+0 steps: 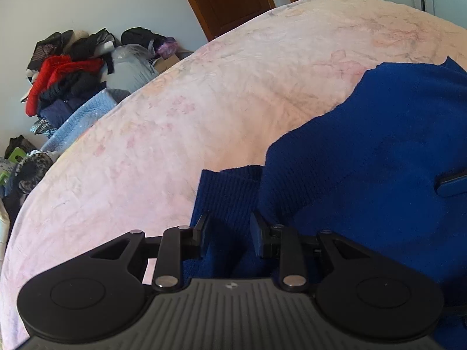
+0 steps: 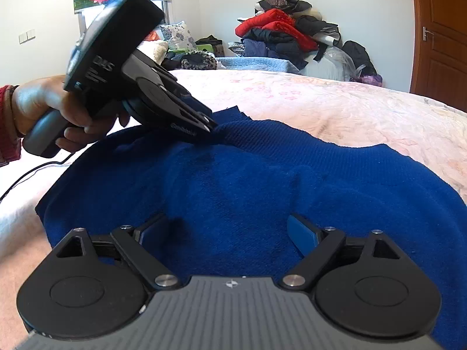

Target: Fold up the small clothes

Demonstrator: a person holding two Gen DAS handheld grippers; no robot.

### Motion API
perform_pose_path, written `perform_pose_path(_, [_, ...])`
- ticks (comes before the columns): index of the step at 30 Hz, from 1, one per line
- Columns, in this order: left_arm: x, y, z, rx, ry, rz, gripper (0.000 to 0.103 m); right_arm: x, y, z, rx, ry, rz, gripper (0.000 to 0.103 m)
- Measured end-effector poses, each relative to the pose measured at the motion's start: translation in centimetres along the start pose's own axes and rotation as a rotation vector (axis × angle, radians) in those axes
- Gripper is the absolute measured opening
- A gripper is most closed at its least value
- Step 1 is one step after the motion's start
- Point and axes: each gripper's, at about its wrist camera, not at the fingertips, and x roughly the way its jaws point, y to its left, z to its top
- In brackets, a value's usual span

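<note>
Only my right wrist cam shows the hand [image 2: 49, 116] gripping the left gripper [image 2: 208, 125]; its tips sit at the far ribbed edge of the deep-blue knit sweater [image 2: 262, 180]. Left cam: jaws part-open w/ ribbing between, contact unclear. Right gripper [image 2: 230, 233] is wide open, holding nothing, over the sweater, which lies rumpled on the pale pink floral bedspread [image 2: 350, 99].

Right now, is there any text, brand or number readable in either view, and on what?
"DAS": white letters on the side of the left tongs' black housing, in the right wrist view.
White print on its finger link: too blurred to read.
Small emblem on the right tongs' grey base: a mark, not letters.
</note>
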Motion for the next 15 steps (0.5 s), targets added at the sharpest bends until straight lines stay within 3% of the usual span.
perform_pose_path(1, [0.0, 0.0, -0.1, 0.006, -0.005, -0.001, 0.026, 0.0, 0.0, 0.0, 0.000, 0.000, 0.000, 0.092])
perform_pose_path(3, [-0.3, 0.4, -0.2, -0.035, 0.001, -0.039, 0.006, -0.1, 0.0, 0.0, -0.002, 0.002, 0.003, 0.094])
perform_pose_path(5, [-0.3, 1.1, -0.3, -0.093, -0.001, -0.021, 0.003, -0.1, -0.1, 0.1, 0.001, 0.004, 0.011, 0.094])
perform_pose_path(11, [0.1, 5.5, -1.0, -0.296, 0.039, 0.160, 0.002, 0.1, -0.2, 0.1, -0.006, 0.011, 0.017, 0.098])
perform_pose_path(15, [-2.0, 6.4, -1.2, -0.333, -0.024, 0.009, 0.003, 0.5, -0.2, 0.4, -0.012, 0.014, 0.015, 0.099])
